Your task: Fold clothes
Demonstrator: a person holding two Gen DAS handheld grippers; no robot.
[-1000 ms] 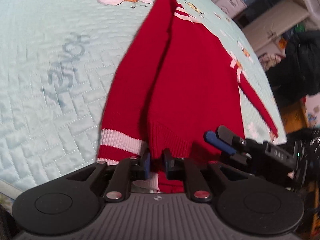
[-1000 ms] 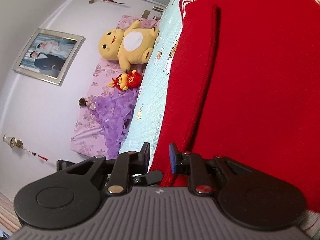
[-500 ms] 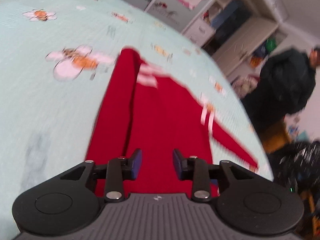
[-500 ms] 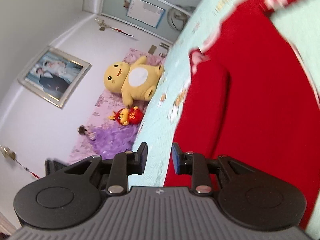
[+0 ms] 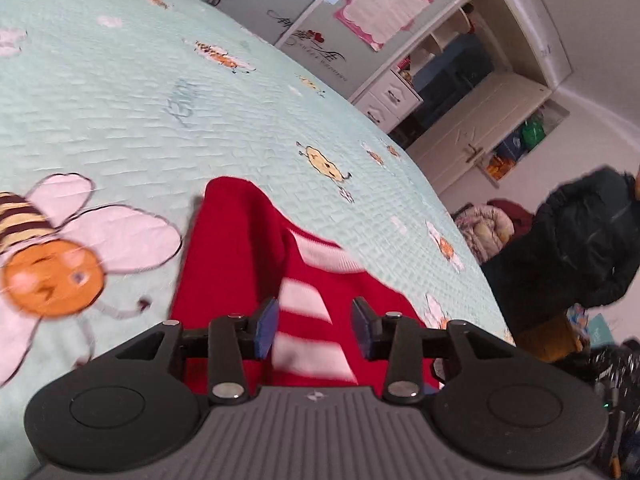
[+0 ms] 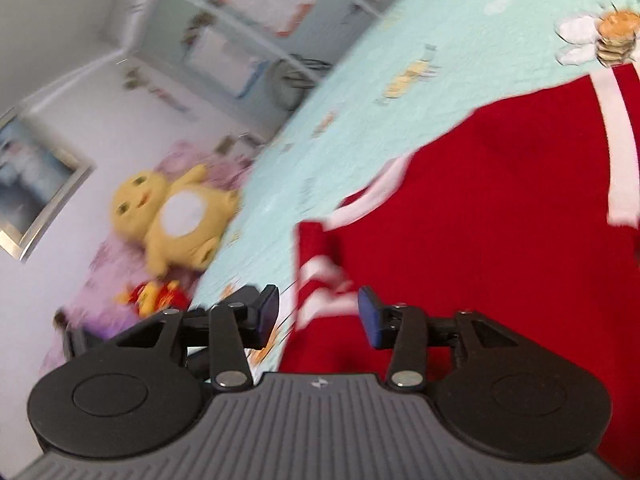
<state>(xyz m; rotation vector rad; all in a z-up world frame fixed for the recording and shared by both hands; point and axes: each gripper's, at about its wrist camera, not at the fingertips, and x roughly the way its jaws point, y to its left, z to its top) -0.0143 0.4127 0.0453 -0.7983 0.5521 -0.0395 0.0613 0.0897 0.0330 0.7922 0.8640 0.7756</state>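
Sweater [image 5: 240, 264]: lies on the bedspread [image 5: 160, 120], its striped band just ahead of the left gripper [image 5: 312, 326].
Left gripper: above the sweater, fingers apart.
Right gripper [image 6: 318, 312]: above the sweater's striped cuff [image 6: 320, 288], fingers apart.
Plush toy [image 6: 176, 216]: at the bed's far end, left of the sweater.
Person [image 5: 580, 240]: beside the bed, right.

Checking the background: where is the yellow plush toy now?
In the right wrist view, the yellow plush toy sits left of the bedspread, above a small red toy.
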